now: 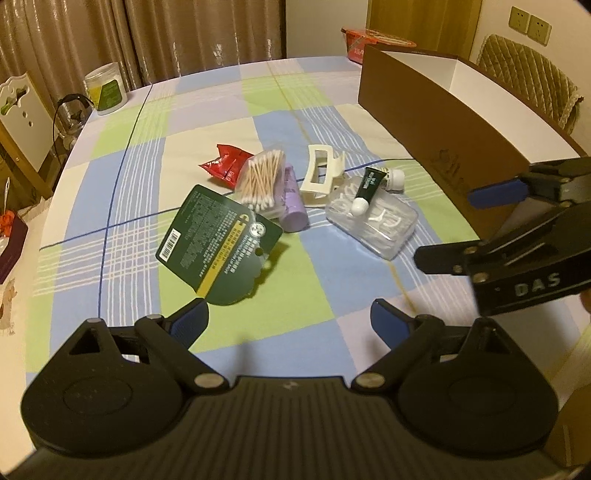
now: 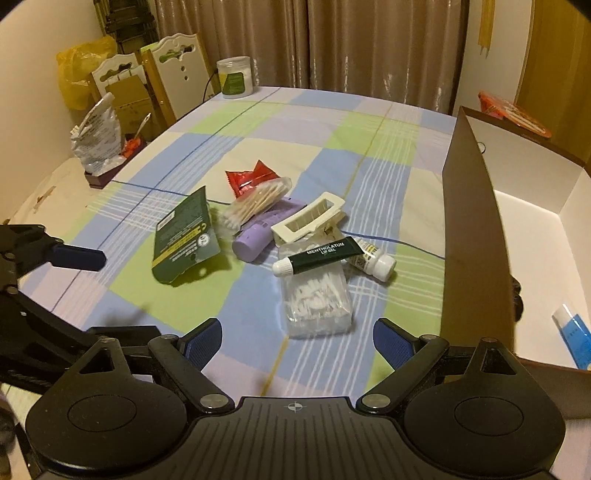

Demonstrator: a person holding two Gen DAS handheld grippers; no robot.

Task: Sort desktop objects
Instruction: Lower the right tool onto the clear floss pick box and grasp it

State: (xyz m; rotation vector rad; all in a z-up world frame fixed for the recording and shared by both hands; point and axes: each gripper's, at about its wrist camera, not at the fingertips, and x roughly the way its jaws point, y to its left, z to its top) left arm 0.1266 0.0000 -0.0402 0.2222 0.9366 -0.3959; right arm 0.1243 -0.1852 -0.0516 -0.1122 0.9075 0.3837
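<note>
Both the left claw [image 1: 290,319] and right claw [image 2: 297,339] gape empty. The clutter [image 2: 280,236] sits mid-table [image 2: 258,122], the box [image 2: 469,221] at three o'clock holding a blue tube [image 2: 574,338]. Pick top-lying items singly.

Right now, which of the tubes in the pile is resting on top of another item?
The dark green lip gel tube: it lies across the clear floss-pick box. The purple tube lies on the tablecloth, under the cotton swabs.

A home dining room: curtains [image 2: 369,44], carved white chairs [image 2: 177,70], checked cloth [image 1: 207,110] over the bench, wall sockets [image 1: 528,22].
</note>
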